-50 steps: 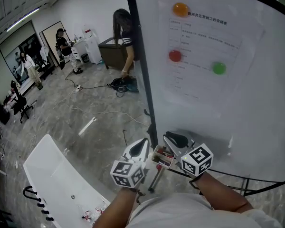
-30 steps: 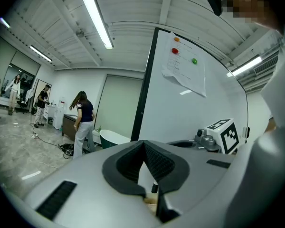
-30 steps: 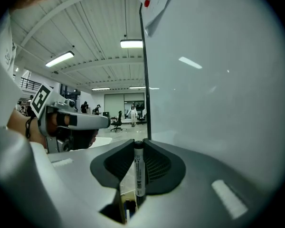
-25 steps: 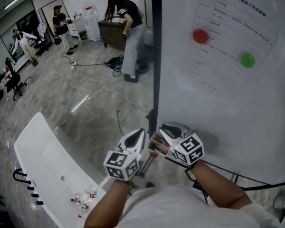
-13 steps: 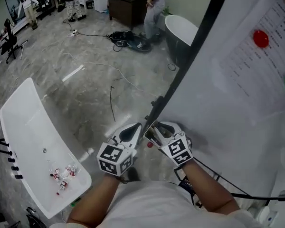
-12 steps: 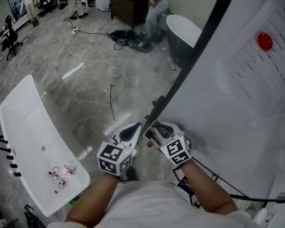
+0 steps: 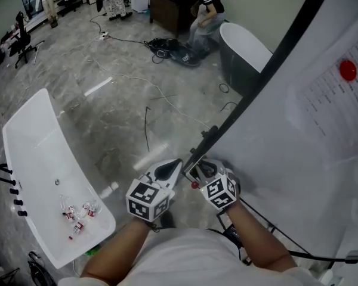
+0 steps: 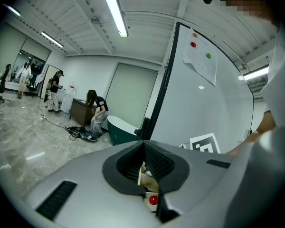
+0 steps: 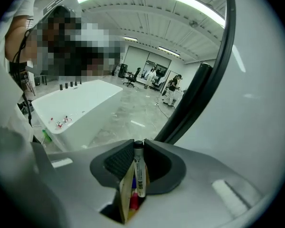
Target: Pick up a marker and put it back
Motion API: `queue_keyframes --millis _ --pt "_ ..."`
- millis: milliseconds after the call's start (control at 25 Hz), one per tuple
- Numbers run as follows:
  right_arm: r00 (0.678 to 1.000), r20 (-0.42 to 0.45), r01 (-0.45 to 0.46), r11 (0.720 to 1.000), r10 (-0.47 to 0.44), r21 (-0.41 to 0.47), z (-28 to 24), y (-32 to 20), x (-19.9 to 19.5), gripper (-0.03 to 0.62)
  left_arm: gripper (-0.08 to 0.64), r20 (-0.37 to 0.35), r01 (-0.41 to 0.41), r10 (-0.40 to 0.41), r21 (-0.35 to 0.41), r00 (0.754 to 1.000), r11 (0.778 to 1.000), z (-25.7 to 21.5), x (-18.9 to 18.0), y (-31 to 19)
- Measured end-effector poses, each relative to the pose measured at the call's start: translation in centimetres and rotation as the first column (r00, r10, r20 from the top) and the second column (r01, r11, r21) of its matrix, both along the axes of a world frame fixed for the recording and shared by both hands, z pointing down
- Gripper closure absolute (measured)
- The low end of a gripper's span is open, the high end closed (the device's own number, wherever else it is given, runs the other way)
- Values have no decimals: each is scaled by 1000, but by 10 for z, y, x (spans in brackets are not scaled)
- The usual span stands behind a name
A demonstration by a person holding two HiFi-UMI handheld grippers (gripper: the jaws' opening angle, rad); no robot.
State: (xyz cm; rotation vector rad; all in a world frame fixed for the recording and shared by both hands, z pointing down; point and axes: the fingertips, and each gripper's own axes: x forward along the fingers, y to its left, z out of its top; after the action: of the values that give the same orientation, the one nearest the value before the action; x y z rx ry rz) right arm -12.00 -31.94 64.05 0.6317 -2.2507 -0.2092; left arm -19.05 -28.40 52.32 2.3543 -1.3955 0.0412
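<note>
whiteboard [image 7: 274, 154]: fills the head view from 1 to 5 o'clock; black frame edge [image 7: 268, 64] runs from 1 o'clock down to the grippers at centre; a printed sheet under a red magnet [image 7: 348, 70] at 2 o'clock.
white bathtub [image 7: 30, 159]: on the floor at 8 o'clock, small red-and-white items lying in its near end.
dark bathtub [image 7: 244, 52]: at 12 to 1 o'clock, beside the frame edge; a person bends over just to its 9 o'clock side.
left gripper [image 8: 143, 148]: clenched, jaws drawn almost together on the edge of a marker box [image 8: 145, 175]; in the head view it sits at 6 o'clock [image 7: 170, 170], tips toward the frame.
right gripper [image 9: 135, 146]: clenched, jaws pressed on a marker [image 9: 139, 172] standing upright between the pads; just at the 3 o'clock side of the left gripper in the head view [image 7: 198, 170].
marker box: held between the two grippers; a cardboard flap touches the marker's 9 o'clock side in the right gripper view, red and blue pens below it.
marker: black cap up, white printed barrel, lower end inside the box.
red cap [image 8: 153, 200]: at 6 o'clock below the left jaws, in the box.
</note>
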Motion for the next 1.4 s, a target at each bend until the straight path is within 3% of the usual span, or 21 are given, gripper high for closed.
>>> queue_keyframes --millis 360,600,880,960,1160,1400 --pt "998 62 -9 1000 10 -17 -10 -1 -1 505 558 4 2 -2 2 1000 1000 -2 0 1" --pt "987 163 2 1000 2 -24 -51 13 -5 529 558 12 -13 12 30 1000 999 -19 6 2" --pt "944 329 14 1000 -14 2 -116 27 -18 580 558 34 -11 7 117 999 993 -59 10 -5" --pt "921 390 3 1000 -8 13 -139 28 -19 588 558 43 -14 8 143 999 990 -72 13 -8" --pt "826 563 -42 999 22 21 -200 34 -18 589 558 62 -16 3 199 998 980 -107 20 -10" --pt "739 672 -69 998 49 4 -242 33 -18 589 558 73 -20 3 239 997 971 -130 31 -13"
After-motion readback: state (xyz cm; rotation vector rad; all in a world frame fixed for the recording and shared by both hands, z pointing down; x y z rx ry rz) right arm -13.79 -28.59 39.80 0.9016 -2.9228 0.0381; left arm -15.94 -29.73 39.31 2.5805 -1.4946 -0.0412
